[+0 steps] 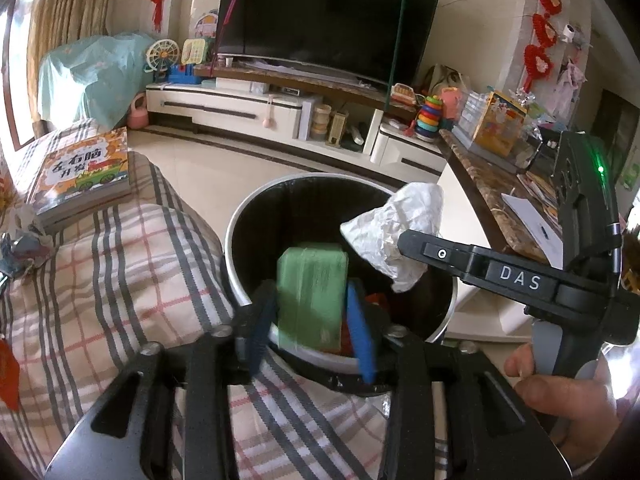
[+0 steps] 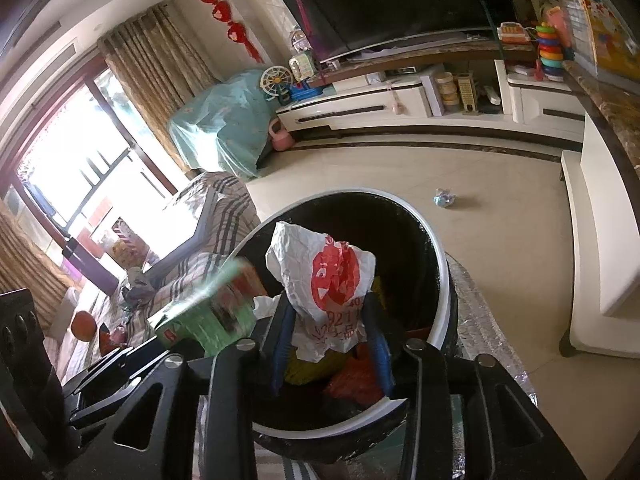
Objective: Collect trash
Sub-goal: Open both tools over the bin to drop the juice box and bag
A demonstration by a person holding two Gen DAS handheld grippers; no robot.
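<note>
A black trash bin with a white rim (image 1: pixel 240 216) (image 2: pixel 436 248) stands between the sofa and a table, with coloured waste in its bottom. My left gripper (image 1: pixel 312 332) hangs over its near rim; a green box (image 1: pixel 312 292) sits blurred between the blue pads (image 1: pixel 362 336), which stand apart from it. In the right wrist view the same green box (image 2: pixel 208 312) is a smear at the bin's left edge. My right gripper (image 2: pixel 332 344) is over the bin too, open around a crumpled white bag with red print (image 2: pixel 320 276) (image 1: pixel 400 220) that sits loosely between its fingers.
A plaid-covered sofa (image 1: pixel 120 280) lies left of the bin, with a children's book (image 1: pixel 84 172) and crumpled wrappers (image 1: pixel 20 248) on it. A marble-topped table (image 1: pixel 488 184) stands to the right. A small wrapper (image 2: pixel 444 199) lies on the floor beyond. A hand (image 1: pixel 560 392) holds the right gripper.
</note>
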